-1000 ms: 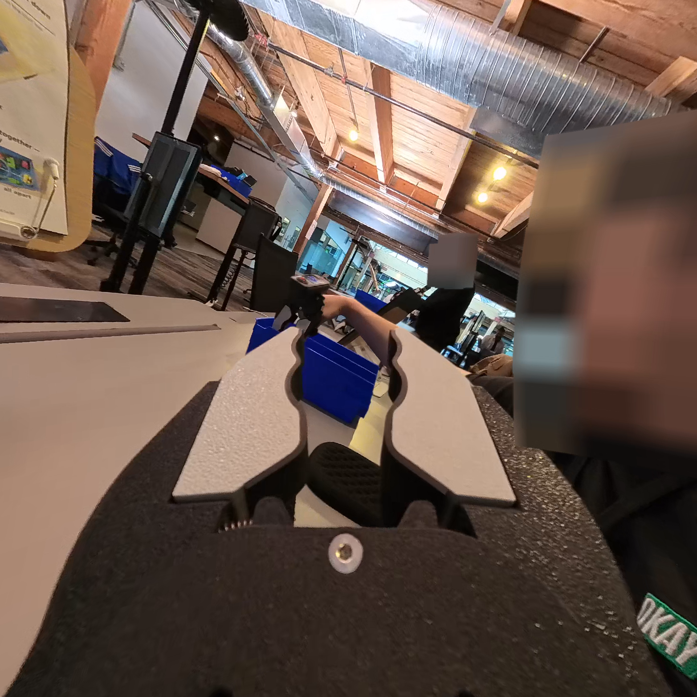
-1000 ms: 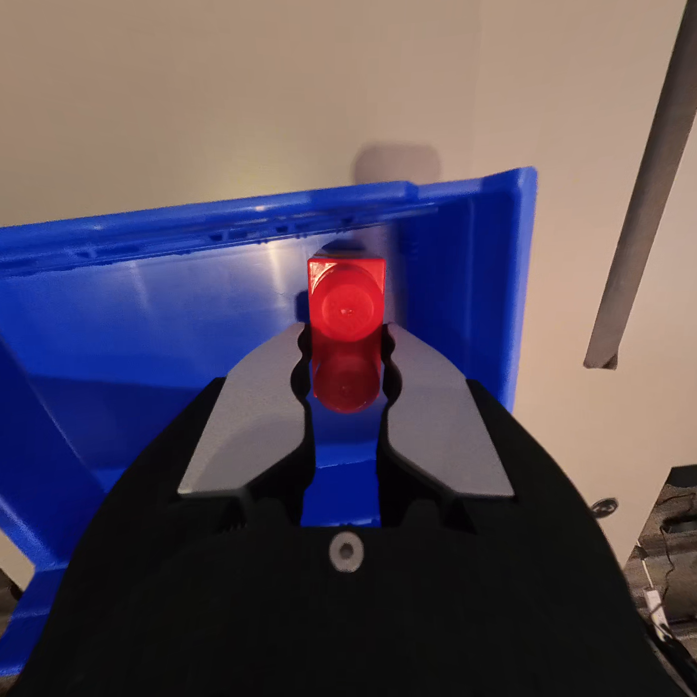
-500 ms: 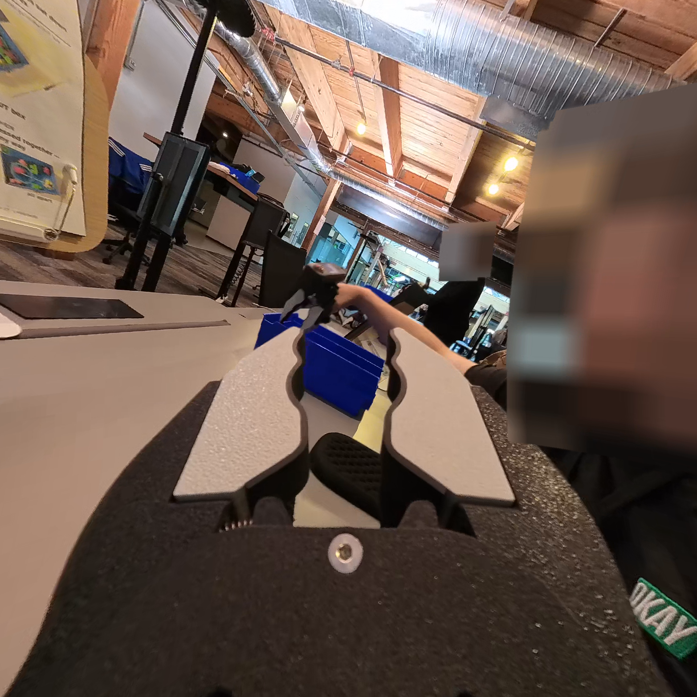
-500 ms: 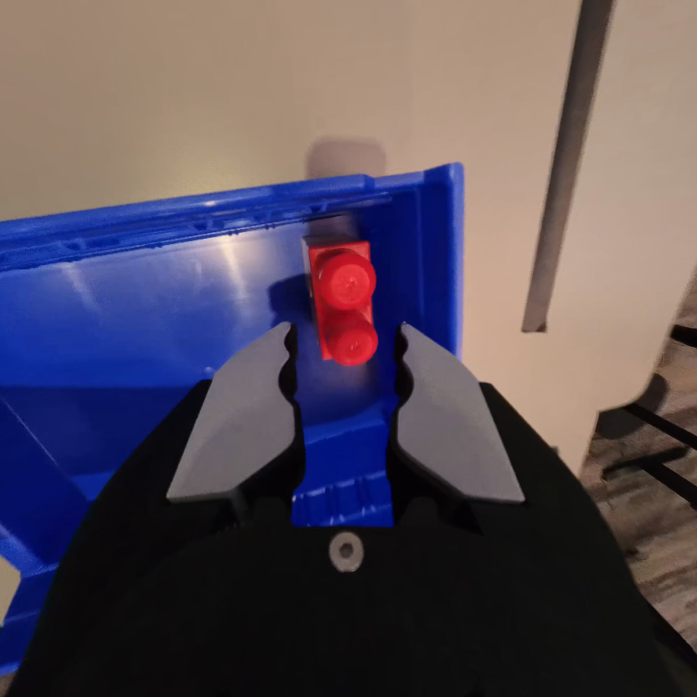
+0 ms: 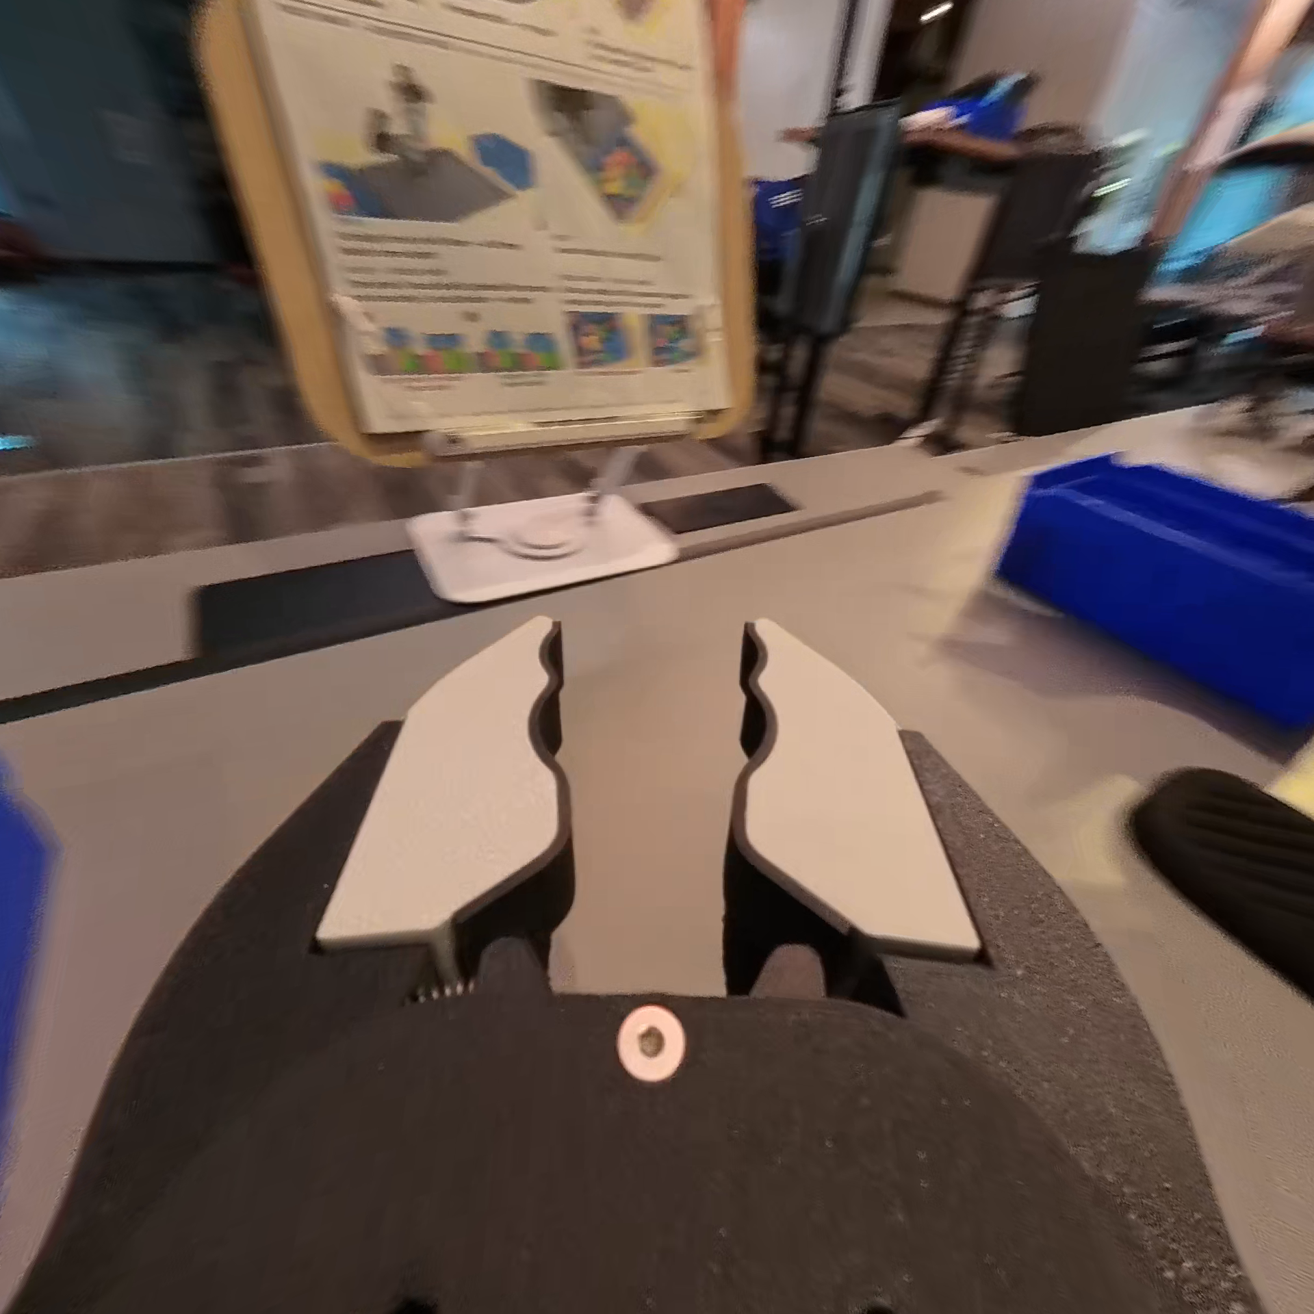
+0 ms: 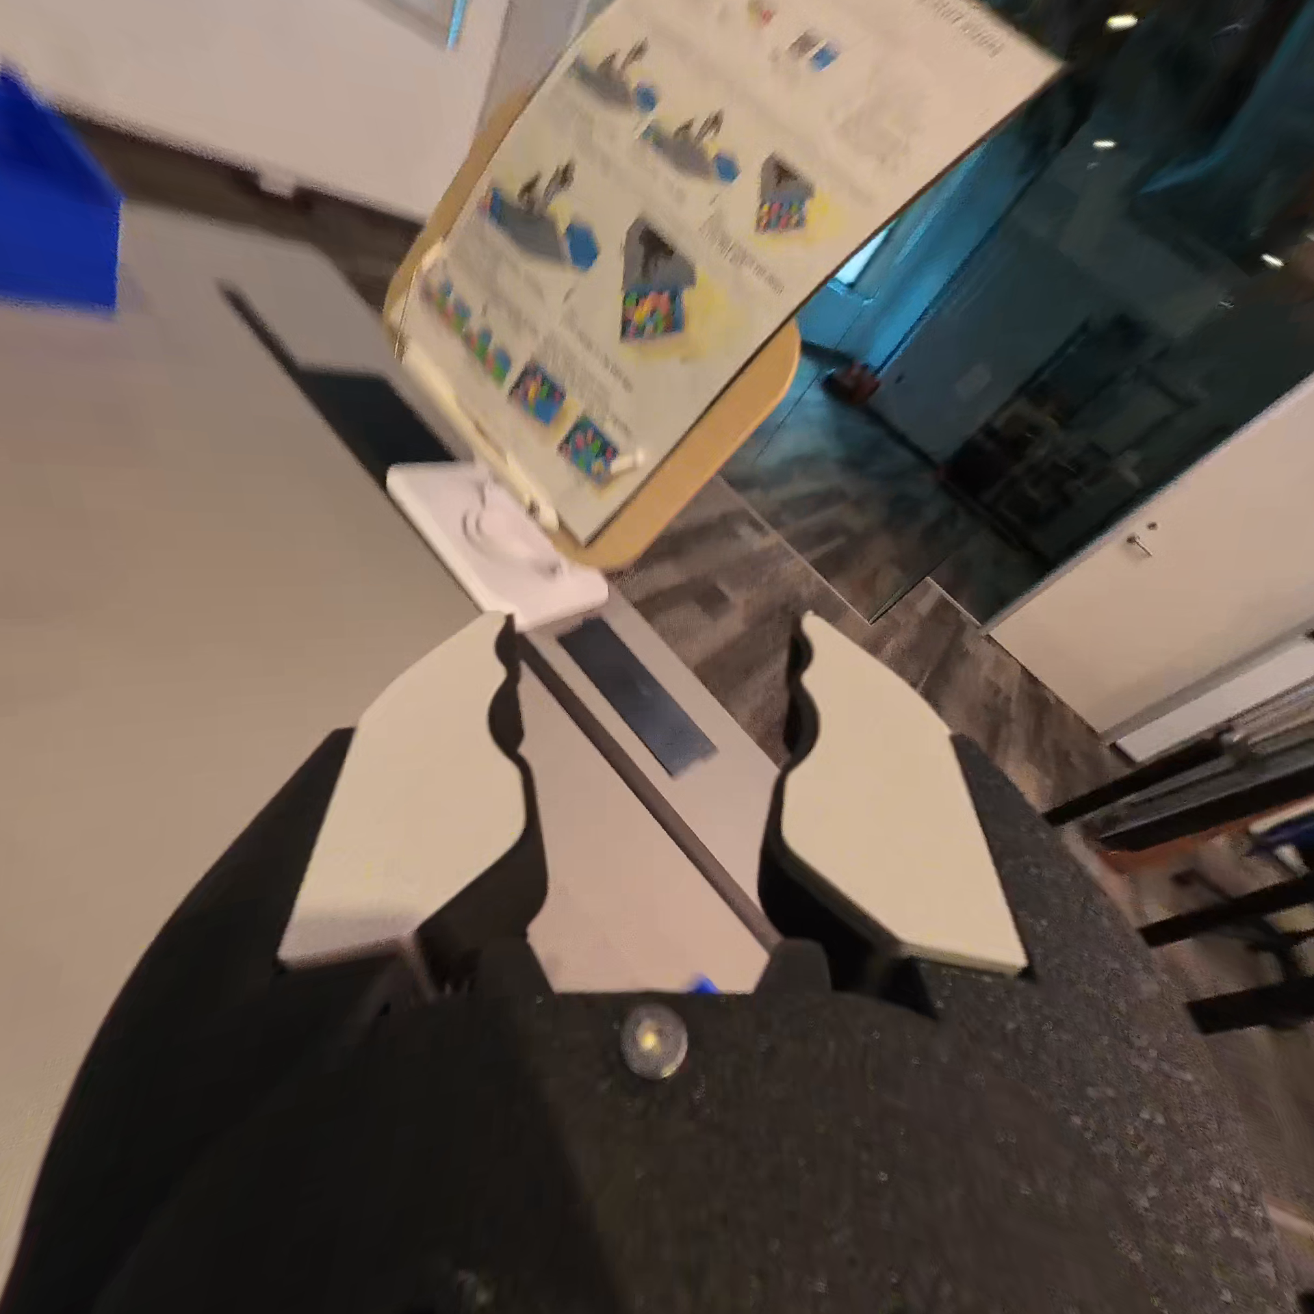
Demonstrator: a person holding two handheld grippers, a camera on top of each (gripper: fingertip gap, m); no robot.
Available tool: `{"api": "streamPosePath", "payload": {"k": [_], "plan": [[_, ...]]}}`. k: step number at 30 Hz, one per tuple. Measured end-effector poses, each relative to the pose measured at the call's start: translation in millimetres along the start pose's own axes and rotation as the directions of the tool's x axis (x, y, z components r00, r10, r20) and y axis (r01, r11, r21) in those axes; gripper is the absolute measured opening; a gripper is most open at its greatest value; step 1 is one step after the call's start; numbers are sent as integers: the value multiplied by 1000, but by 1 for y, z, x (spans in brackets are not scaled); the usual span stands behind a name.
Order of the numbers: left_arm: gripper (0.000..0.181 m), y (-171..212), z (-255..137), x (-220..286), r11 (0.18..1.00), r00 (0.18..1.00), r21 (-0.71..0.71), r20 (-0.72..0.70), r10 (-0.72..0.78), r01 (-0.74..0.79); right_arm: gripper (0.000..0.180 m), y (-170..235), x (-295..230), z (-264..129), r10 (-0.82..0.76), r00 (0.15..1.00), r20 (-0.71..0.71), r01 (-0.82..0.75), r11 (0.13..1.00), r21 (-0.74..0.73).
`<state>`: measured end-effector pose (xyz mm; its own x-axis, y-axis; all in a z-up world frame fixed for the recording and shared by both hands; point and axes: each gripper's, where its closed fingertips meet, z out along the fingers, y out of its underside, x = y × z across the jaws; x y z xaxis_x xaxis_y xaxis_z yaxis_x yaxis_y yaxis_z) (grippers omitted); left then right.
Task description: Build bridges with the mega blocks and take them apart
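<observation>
Ahead of both parted, empty grippers, left (image 5: 650, 643) and right (image 6: 650, 640), a grey table (image 5: 782, 640) carries an instruction board (image 5: 498, 213). Right of the left jaws sits a blue bin (image 5: 1152, 569), contents hidden; no blocks show.

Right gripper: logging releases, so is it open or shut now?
Open. The right gripper has its fingers spread wide, only table between them.

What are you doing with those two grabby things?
A person holds a pair of tongs in each hand over a pale table. Right now the left tongs and the right tongs are both open and hold nothing. No blocks show in either view. A blue bin sits on the table to the right, and an instruction board stands on a white base at the far edge. Both views are blurred.
</observation>
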<state>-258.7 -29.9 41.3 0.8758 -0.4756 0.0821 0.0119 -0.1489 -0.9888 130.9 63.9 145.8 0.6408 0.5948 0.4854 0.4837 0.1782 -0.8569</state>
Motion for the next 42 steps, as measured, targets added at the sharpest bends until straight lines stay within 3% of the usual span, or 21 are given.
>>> {"api": "streamPosePath", "payload": {"k": [2, 4, 9, 12, 15, 17, 25, 33, 36, 39, 42], "plan": [[48, -2, 1, -26, 997, 983, -37, 167, 74, -69, 80, -22, -26, 16, 115, 993, -9, -114, 991, 73], [47, -2, -2, -50, 986, 933, -106, 325, 157, -129, 75, -38, -50, 31, 211, 977, -16, -207, 969, 135], [41, -16, -17, -79, 964, 795, -147, 545, 266, -222, 44, -65, -112, 65, 358, 933, 47, -358, 903, 236], [38, -18, -19, -79, 974, 811, -128, 539, 225, -186, 36, -70, -138, 89, 305, 952, -17, -294, 929, 224], [39, -20, -21, -79, 978, 821, -126, 533, 206, -165, 53, -79, -167, 115, 284, 959, 16, -282, 943, 180], [39, -21, -23, -80, 977, 819, -129, 534, 210, -167, 53, -80, -177, 132, 290, 957, 24, -291, 947, 133], [42, -14, -50, -102, 975, 824, -175, 527, 207, -133, 42, -58, -149, 159, 276, 935, -225, -266, 961, 74], [37, -7, -107, -163, 926, 868, -377, 456, 198, -13, 52, -18, -151, 171, 267, 938, -220, -283, 958, -45], [40, -1, -131, -195, 865, 879, -502, 415, 235, 6, 52, -8, -159, 177, 316, 935, -161, -330, 942, -67], [35, 19, -146, -210, 796, 932, -602, 319, 173, 58, 51, -3, -161, 181, 333, 935, -123, -344, 935, -87], [41, 40, -153, -227, 753, 942, -647, 315, 120, 120, 51, 1, -162, 184, 334, 937, -101, -343, 935, -91]]}}
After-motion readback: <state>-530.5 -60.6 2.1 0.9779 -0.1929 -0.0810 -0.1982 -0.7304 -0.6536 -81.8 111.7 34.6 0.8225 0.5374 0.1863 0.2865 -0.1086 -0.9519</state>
